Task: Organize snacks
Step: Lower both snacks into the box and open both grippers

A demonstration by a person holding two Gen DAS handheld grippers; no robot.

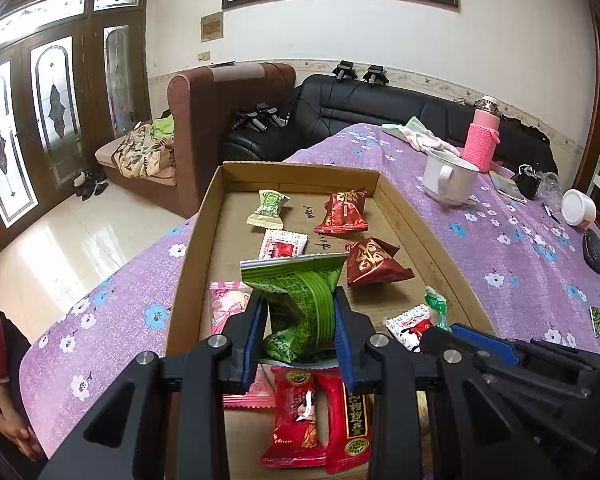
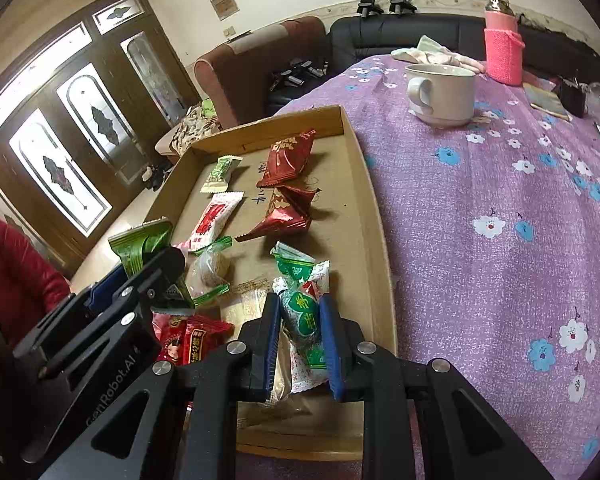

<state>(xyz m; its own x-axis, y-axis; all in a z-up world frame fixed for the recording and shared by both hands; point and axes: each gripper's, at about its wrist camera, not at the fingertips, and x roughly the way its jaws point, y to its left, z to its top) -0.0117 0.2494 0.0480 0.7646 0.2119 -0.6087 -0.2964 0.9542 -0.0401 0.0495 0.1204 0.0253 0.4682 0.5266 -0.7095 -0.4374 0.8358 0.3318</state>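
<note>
Snacks lie scattered in the shallow brown cardboard tray (image 1: 204, 216) on the purple flowered tablecloth (image 2: 480, 208). I have the left gripper (image 1: 300, 320) clamped on a crumpled green foil packet (image 1: 300, 292) above it, the right gripper (image 2: 300, 336) pinching a green-wrapped twist candy (image 2: 300, 316).

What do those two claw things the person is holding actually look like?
Both the left gripper and the right gripper are matte black angular frames with triangular cut-outs and round silver bolts. Each has two fingers lined with ribbed blue pads. White "GenRobot.AI" lettering marks the left one's side. No cables show.
</note>
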